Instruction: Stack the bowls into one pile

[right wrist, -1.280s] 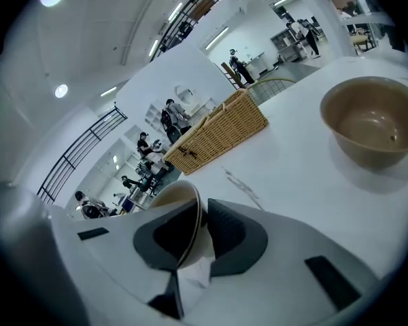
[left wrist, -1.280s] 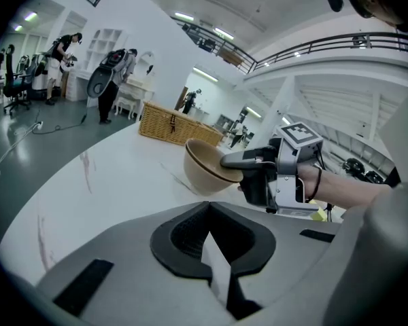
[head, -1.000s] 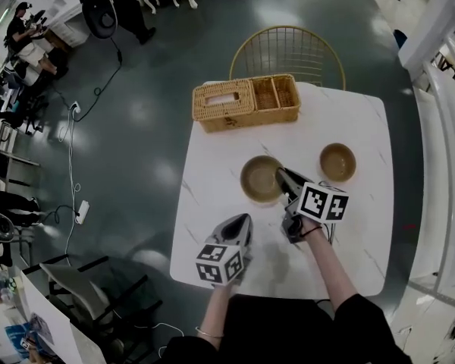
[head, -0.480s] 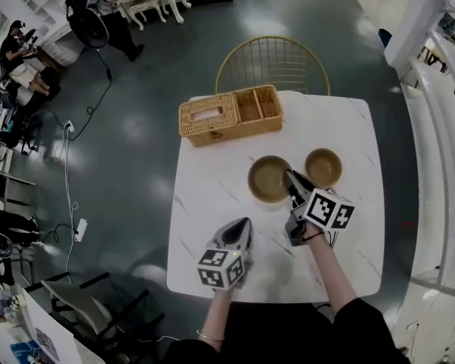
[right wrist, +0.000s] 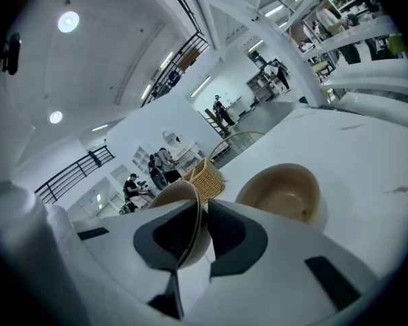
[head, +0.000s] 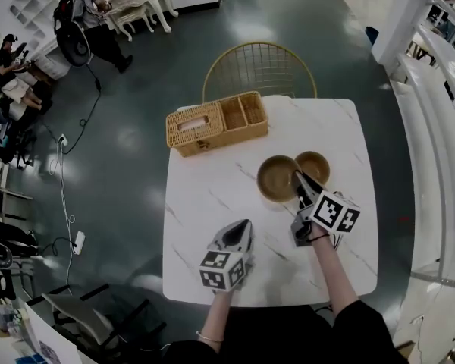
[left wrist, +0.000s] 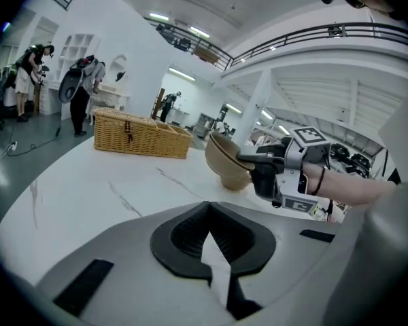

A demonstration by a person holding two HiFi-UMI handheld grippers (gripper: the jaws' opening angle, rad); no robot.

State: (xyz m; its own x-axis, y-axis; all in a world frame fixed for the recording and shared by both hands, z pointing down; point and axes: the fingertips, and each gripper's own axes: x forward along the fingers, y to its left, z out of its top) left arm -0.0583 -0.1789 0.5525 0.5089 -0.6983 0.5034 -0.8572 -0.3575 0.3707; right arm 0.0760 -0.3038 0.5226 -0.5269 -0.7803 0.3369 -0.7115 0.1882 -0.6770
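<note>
Two tan bowls are on the white marble table. My right gripper is shut on the near rim of the larger bowl, one jaw inside and one outside; the right gripper view shows that rim between the pads. The bowl hangs tilted in the left gripper view. The smaller bowl stands just right of it, rims almost touching, and lies ahead of the right gripper. My left gripper hovers over the near table, shut and holding nothing.
A wicker basket with compartments sits at the table's far left corner. A gold wire chair stands behind the table. People work at desks far off on the left. A white railing runs along the right.
My right gripper has carried the larger bowl rightward, closing the gap to the smaller bowl. The left gripper has drifted slightly along the near table.
</note>
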